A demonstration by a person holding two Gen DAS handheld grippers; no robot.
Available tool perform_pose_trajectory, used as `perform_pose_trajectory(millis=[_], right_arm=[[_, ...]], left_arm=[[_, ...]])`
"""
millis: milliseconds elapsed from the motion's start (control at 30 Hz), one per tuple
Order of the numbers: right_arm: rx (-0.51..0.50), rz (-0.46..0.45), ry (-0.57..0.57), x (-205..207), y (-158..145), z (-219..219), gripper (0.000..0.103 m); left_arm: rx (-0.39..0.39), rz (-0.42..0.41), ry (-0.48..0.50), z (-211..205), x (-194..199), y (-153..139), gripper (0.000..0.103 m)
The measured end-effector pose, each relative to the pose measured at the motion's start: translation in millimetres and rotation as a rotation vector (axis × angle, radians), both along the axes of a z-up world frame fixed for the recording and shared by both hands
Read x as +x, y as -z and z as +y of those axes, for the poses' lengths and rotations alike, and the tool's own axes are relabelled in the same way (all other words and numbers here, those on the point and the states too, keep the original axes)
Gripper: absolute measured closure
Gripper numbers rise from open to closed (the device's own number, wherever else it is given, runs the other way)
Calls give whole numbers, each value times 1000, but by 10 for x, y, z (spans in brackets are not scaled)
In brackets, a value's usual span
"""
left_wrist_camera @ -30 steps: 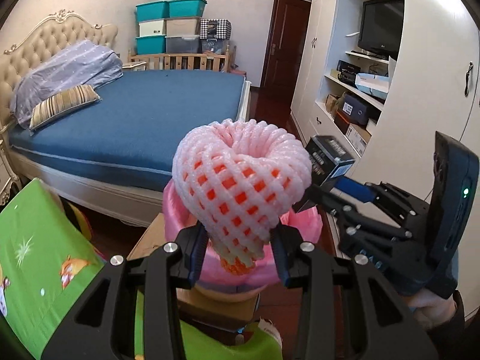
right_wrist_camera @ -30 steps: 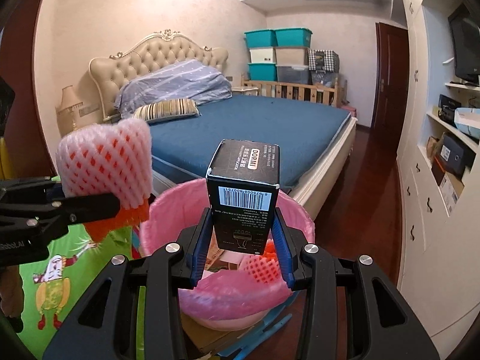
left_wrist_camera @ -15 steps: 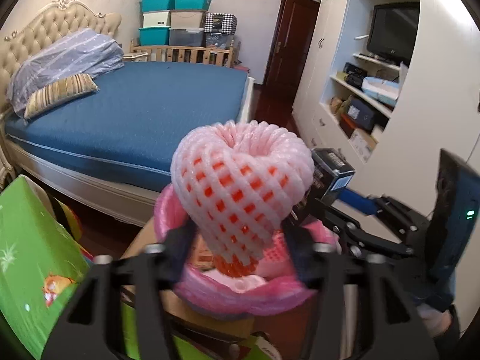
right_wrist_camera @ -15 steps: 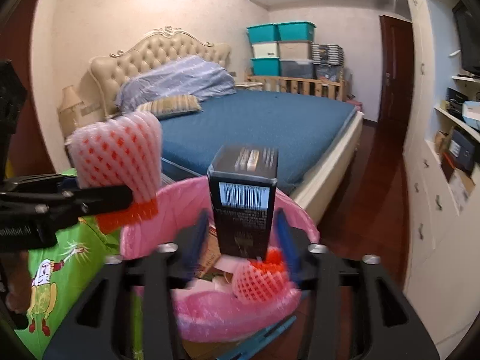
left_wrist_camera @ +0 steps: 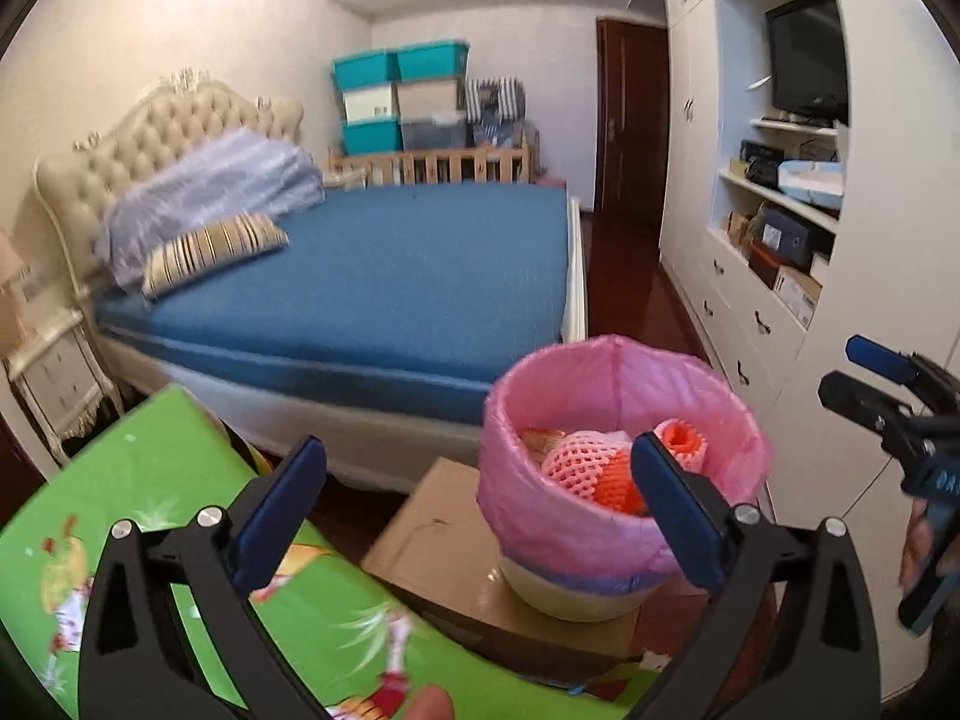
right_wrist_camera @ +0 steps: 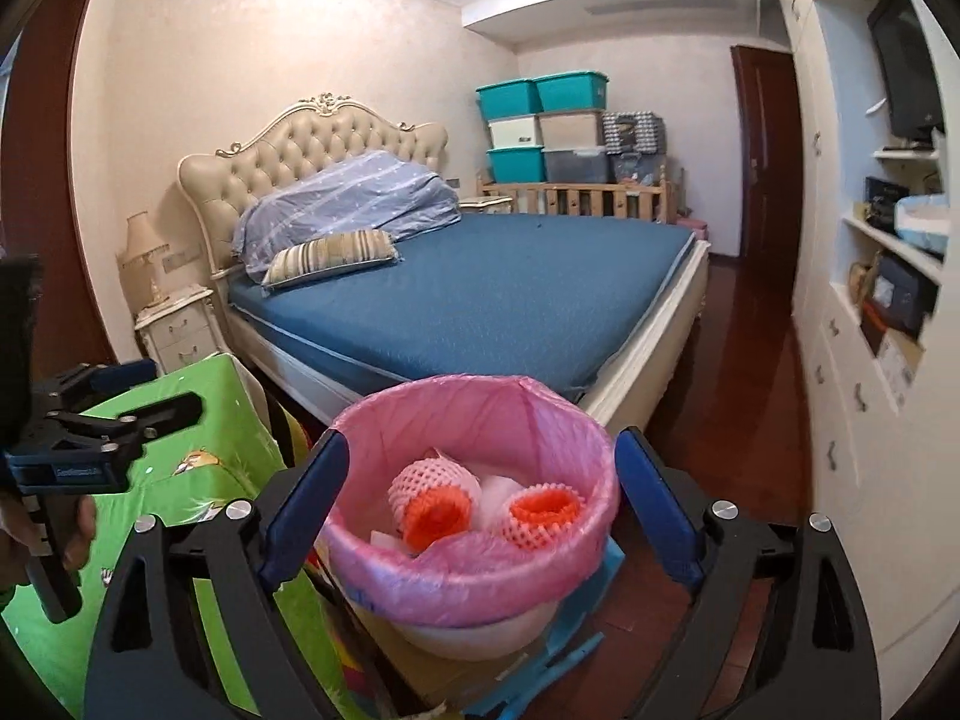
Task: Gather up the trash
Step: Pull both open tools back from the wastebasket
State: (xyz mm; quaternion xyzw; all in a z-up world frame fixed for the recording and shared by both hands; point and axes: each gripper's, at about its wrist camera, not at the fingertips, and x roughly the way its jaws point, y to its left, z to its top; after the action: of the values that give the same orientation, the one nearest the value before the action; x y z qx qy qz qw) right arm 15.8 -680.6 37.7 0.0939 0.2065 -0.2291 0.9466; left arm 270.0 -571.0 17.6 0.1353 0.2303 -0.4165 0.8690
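My left gripper (left_wrist_camera: 477, 495) and right gripper (right_wrist_camera: 480, 495), jaws just opened wide and empty, flank the pink-lined round waste bin (right_wrist_camera: 558, 414). Pink-and-orange foam fruit nets (right_wrist_camera: 432, 495) lie inside it. Risk: my wide fingers snagging the liner, tipping the bin.

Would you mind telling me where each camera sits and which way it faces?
Left wrist: on the left tool, looking past its open blue fingers toward the bed; the pink-lined bin lower right, right tool at the edge.
Right wrist: on the right tool, bin centred between open fingers; left tool and hand at left.
Shared: bin, foam nets, bed.
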Motion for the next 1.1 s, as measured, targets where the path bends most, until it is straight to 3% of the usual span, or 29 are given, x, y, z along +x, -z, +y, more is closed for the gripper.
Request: perform_pose_trajectory(millis=[133,267,367,567,867,1100], right_arm=[[-31,-1,52,-226,-219,294,18],[-16,-12,108,-496,-325,506,18],[-34,50,117,-599,-290,711,18],[-39,188,42,-662,-67,1217,18],[7,173,-43,-850,58,1409,18],[42,153,-36,-820,79,1388,18]], left_arm=[[-67,-101,2,504,-366,-264,5],[-114,-149,21,891,-713,-496,5],[-140,-153,32,1134,-962,-578,5],[-110,-124,48,1437,-1348,-437,5],[-34,7,31,1564,-1370,-50,5],[-6,6,38,1462,-1401,56,5]])
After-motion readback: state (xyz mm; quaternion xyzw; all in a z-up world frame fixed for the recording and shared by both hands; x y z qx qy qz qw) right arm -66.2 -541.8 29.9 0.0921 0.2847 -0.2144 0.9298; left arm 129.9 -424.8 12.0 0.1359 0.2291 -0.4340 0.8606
